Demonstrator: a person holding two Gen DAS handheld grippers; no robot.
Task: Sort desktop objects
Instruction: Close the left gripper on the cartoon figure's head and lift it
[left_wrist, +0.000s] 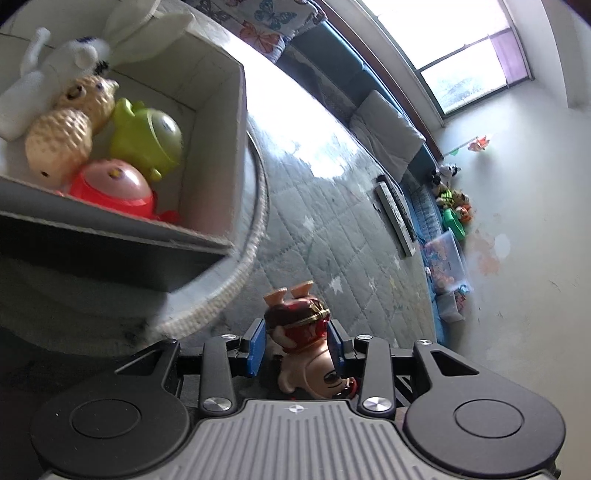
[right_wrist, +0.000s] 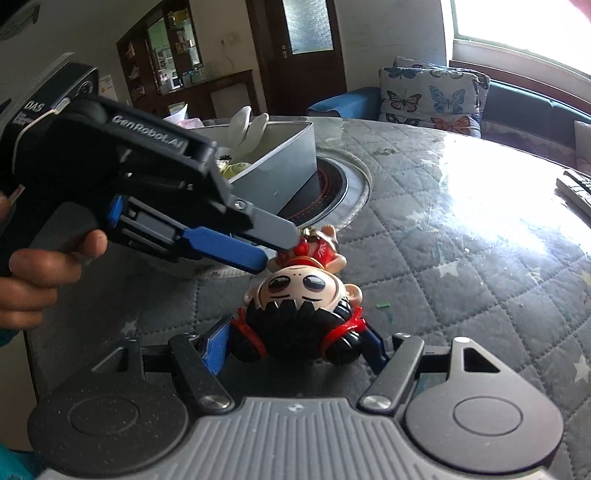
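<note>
A doll figurine with black hair buns and a red outfit (right_wrist: 303, 295) is held by both grippers above the quilted table. My right gripper (right_wrist: 295, 343) is shut on its head. My left gripper (left_wrist: 297, 339) is shut on its red body (left_wrist: 299, 325), feet pointing away; it also shows in the right wrist view (right_wrist: 275, 245), coming in from the left. A grey storage box (left_wrist: 218, 155) at upper left holds a green alien toy (left_wrist: 147, 136), a tan toy (left_wrist: 59, 144), a pink-and-red toy (left_wrist: 114, 188) and a white plush (left_wrist: 70, 55).
The box (right_wrist: 288, 162) stands beside a round black hob (right_wrist: 325, 192) set into the table. A remote control (left_wrist: 395, 214) lies on the far side of the table (left_wrist: 332, 229). A bench with butterfly cushions (right_wrist: 428, 96) and toy bins (left_wrist: 447, 262) lines the wall.
</note>
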